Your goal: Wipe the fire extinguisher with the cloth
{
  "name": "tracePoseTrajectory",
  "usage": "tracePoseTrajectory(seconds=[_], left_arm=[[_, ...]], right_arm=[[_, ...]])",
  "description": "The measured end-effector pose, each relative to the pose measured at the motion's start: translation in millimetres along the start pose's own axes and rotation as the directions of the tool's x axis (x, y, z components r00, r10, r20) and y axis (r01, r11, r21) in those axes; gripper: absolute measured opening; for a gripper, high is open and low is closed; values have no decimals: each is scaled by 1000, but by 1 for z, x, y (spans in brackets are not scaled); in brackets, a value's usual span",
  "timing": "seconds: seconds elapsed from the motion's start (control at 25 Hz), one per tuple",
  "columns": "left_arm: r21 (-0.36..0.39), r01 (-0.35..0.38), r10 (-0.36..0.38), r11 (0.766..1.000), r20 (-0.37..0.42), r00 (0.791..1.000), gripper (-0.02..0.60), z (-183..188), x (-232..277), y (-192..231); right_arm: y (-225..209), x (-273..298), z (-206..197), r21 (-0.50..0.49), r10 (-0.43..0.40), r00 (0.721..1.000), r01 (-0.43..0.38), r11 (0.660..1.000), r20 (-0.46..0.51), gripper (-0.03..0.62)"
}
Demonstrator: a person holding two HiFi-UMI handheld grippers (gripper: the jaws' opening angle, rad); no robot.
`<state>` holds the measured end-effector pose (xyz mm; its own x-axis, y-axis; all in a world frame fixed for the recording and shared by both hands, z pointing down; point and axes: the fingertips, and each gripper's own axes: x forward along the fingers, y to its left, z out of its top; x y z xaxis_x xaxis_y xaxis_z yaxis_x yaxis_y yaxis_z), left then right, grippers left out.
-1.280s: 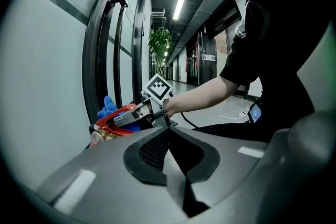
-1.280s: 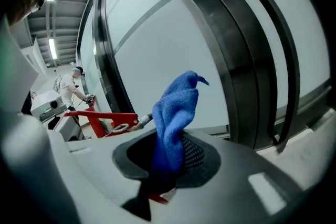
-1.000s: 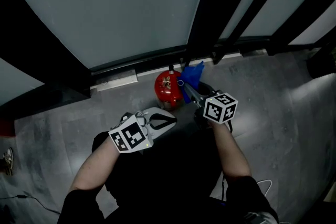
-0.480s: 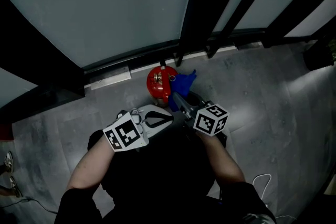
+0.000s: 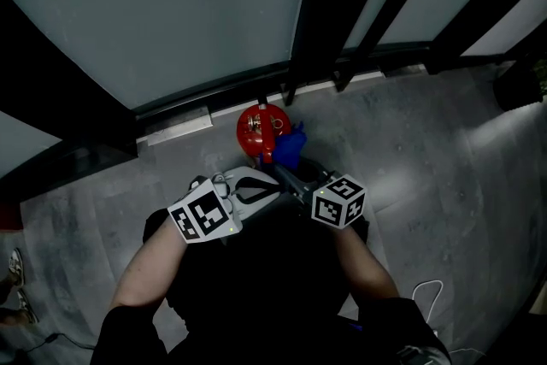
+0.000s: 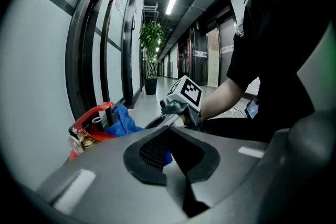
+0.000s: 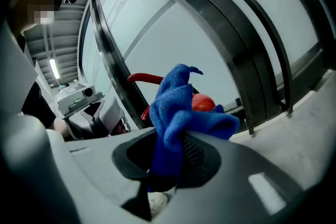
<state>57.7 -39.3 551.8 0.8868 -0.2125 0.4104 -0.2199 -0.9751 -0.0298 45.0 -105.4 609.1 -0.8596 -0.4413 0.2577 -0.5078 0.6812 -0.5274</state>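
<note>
A red fire extinguisher (image 5: 257,127) stands on the grey floor against the base of the glass wall. A blue cloth (image 5: 289,146) rests against its right side, just below the valve. My right gripper (image 5: 283,170) is shut on the cloth (image 7: 176,107), which bunches up out of the jaws in front of the red body (image 7: 203,103). My left gripper (image 5: 273,191) hovers shut and empty just short of the extinguisher, beside the right one. In the left gripper view the red handle (image 6: 92,115) and the cloth (image 6: 122,119) lie beyond my jaws (image 6: 168,150).
A dark metal frame (image 5: 318,21) and a sill (image 5: 175,122) run along the glass wall behind the extinguisher. Grey floor (image 5: 427,150) spreads to the right. A white cable (image 5: 427,293) lies at the lower right. The person's legs are directly below the grippers.
The right gripper has carried the cloth left, from beside the extinguisher onto its right side. The left gripper has barely moved and stays shut.
</note>
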Motion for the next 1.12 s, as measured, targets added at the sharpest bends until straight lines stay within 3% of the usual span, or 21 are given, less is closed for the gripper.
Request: tracePoseTrajectory(seconds=[0.16,0.32,0.44,0.68,0.8,0.88,1.0,1.12], left_arm=[[1,-9,9,1000,9,1000,8,1,-5,0],[11,-17,17,1000,-6,1000,8,-3,-9,0],[11,-22,22,1000,-3,1000,8,-3,-10,-2],[21,47,-46,999,-48,998,8,-10,-7,-21],[-1,61,-61,998,-29,998,8,-10,-11,-23],[-7,123,-123,992,-11,992,8,-5,-11,-29],[76,245,-240,967,-75,968,8,-7,0,-41],[118,294,-282,948,-108,953,8,-15,15,-43]], right_arm=[[-22,-24,35,26,-44,992,41,999,115,84],[-44,-28,82,116,-15,979,-9,993,203,84],[-49,-9,98,181,36,984,-68,981,175,84],[-77,41,93,76,-44,998,41,996,39,84],[-86,51,84,100,-40,999,39,994,8,84],[-92,52,82,138,-35,999,32,990,19,84],[-108,53,73,181,-30,999,26,983,18,84],[-121,56,65,262,4,1000,-11,965,30,84]])
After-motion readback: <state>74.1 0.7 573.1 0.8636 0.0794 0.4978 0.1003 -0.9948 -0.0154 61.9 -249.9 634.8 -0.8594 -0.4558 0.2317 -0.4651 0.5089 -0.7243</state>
